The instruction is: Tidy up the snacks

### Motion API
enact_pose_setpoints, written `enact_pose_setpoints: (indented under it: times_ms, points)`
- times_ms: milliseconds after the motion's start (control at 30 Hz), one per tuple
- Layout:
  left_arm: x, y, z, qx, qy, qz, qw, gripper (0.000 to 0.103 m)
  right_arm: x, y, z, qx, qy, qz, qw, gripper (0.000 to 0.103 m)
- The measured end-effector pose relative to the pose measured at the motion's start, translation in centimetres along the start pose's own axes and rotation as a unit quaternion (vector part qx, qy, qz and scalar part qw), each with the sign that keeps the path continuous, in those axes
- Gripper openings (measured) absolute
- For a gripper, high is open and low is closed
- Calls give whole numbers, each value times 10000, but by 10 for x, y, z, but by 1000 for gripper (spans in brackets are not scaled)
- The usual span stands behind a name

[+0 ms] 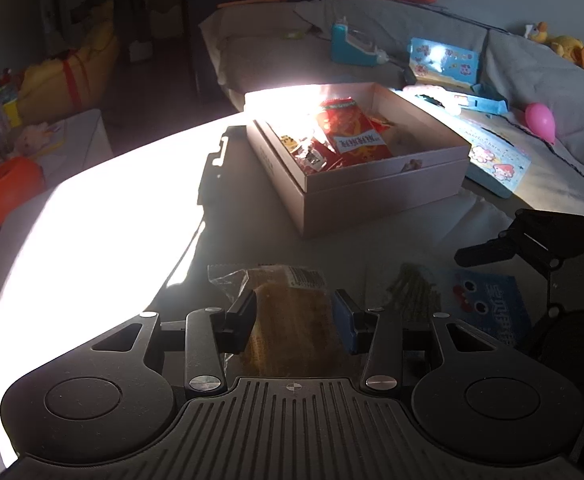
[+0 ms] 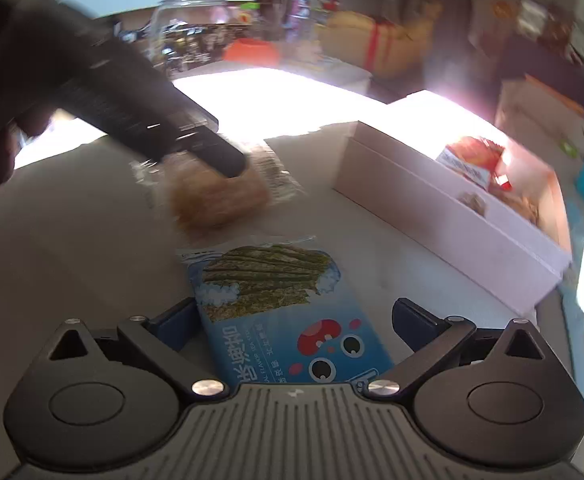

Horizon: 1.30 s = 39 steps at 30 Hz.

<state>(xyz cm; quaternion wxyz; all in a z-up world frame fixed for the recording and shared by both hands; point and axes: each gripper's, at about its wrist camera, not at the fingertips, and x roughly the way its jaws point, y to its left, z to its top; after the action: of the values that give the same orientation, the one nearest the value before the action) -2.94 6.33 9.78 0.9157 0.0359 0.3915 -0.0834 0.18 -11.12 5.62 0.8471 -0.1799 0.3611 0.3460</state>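
The left gripper [image 1: 293,322] clamps the clear-wrapped brown pastry [image 1: 288,312]; the right gripper [image 2: 293,320], jaws wide, straddles the blue seaweed packet [image 2: 288,328] lying lengthwise.

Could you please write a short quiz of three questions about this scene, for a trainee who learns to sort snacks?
1. True or false: the open pale cardboard box already contains red snack packets.
2. Which snack lies between the jaws of the left gripper?
A. a clear-wrapped brown bread
B. a green apple
C. a metal can
3. Fill the gap: the blue seaweed snack packet lies between the wide-open jaws of the ____ gripper.

Key: 1 true; 2 A; 3 right.
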Motion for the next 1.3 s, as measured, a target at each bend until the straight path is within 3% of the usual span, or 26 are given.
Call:
enact_pose_setpoints:
  times_ms: [67,133,267,433,633,967,1300]
  points:
    - [5,-1,-2,63,65,75,9999,47,7,-21,-1,614,137,162,9979,102]
    - [9,-2,-3,120,88,135,9998,51,6,-37,-6,1076,-66,226,9939,103]
    - [13,3,-2,40,53,122,9999,53,5,-42,-12,1405,-304,325,9891,103]
    - [19,6,-1,-47,21,120,9999,57,12,-14,-10,803,-134,-312,9962,103]
    - [28,11,-1,-266,24,97,9996,68,11,-16,-11,906,-181,-318,9952,103]
    - [45,8,-7,-194,170,133,9996,70,10,-14,-11,917,-188,-352,9950,103]
    - [14,-1,-24,-280,78,-656,9974,60,10,-14,-11,922,-189,-356,9949,103]
